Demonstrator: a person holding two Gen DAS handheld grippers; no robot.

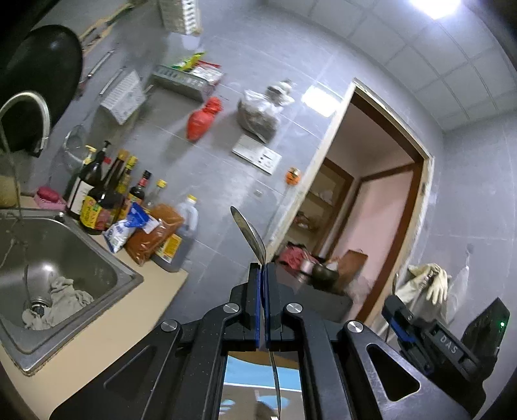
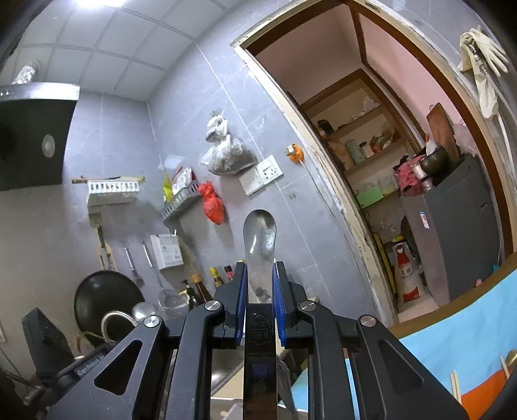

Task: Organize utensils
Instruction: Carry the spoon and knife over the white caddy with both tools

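Lighting: indoor, moderately bright, supplied by a ceiling panel (image 1: 434, 7) blown out to white in both views. Glare: pale reflections are carried on the glossy grey wall tiles (image 1: 318, 100). Blur: wall items in the left view are smeared. Distortion: straight lines are bowed; corners are vignetted black.

two spoons (image 1: 250, 234) (image 2: 259, 252); two tongs (image 1: 262, 269) (image 2: 260, 274); one sink (image 1: 106, 261)

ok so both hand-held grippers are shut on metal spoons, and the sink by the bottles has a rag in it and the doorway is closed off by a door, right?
Not quite: the doorway stands open, right wrist view showing shelves behind it. The rest holds: left hand-held gripper and right hand-held gripper each clamp a spoon, and the sink holds a rag.
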